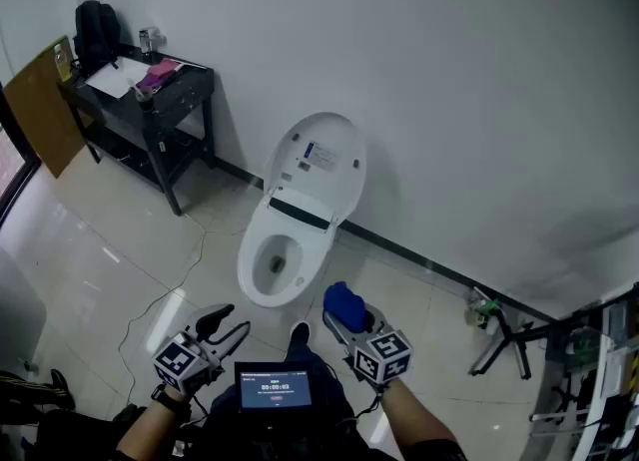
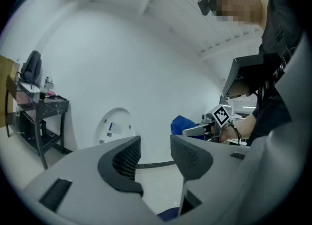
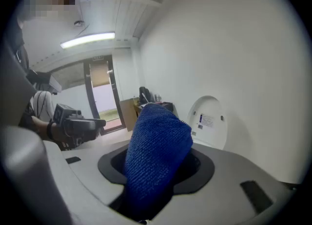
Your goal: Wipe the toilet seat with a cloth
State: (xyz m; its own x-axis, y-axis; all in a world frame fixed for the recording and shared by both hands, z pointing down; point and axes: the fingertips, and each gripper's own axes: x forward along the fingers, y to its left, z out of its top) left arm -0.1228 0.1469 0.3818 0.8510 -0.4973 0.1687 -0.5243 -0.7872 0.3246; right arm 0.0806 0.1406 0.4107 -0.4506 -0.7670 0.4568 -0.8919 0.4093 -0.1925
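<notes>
A white toilet stands against the wall with its lid raised; the lid also shows in the left gripper view and the lid in the right one. My right gripper is shut on a blue cloth, held just right of the bowl's front. The cloth bulges up between the jaws. My left gripper hangs open and empty below the bowl, left of the right one. Its jaws stand apart around the left gripper.
A black table with papers and small items stands at the far left by a brown board. A cable trails over the tiled floor. A folded stand lies at the right. A small screen sits at my chest.
</notes>
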